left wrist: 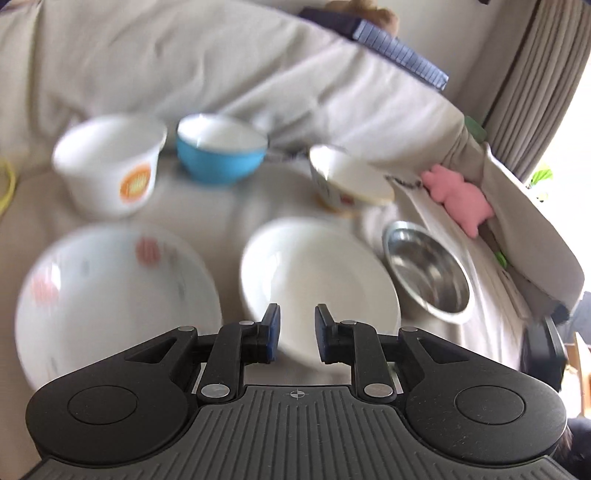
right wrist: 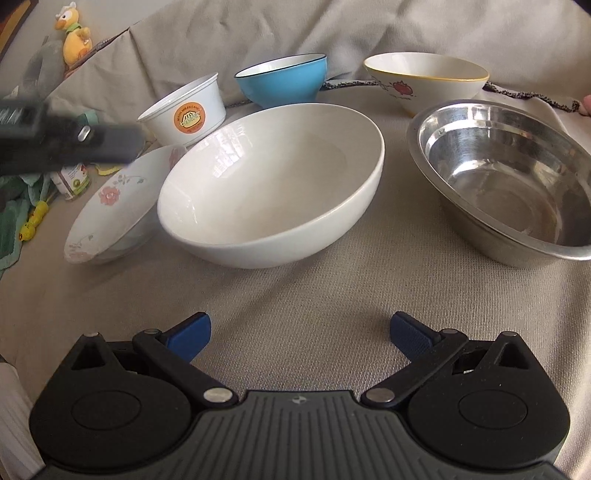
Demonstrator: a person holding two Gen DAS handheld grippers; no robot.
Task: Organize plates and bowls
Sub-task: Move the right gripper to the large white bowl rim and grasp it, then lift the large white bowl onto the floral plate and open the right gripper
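Left gripper (left wrist: 297,332) sits at the bottom centre of its blurred view, its blue pads set a narrow gap apart and holding nothing, right above the near rim of the large white bowl (left wrist: 317,266). Left of that bowl lies the floral plate (left wrist: 110,295), and to its right the steel bowl (left wrist: 428,269). Across the upper middle stand the white tub with an orange label (left wrist: 110,162), the blue bowl (left wrist: 221,151) and the yellow-rimmed bowl (left wrist: 347,181), all on a beige sofa cover (left wrist: 229,214). A pink toy (left wrist: 461,199) is tucked into the fabric at right.

Right gripper (right wrist: 300,334) is spread wide at the bottom of its sharp view, empty, over bare cloth, well short of the large white bowl at frame centre. A yellow plush toy (right wrist: 75,35) perches at upper left.
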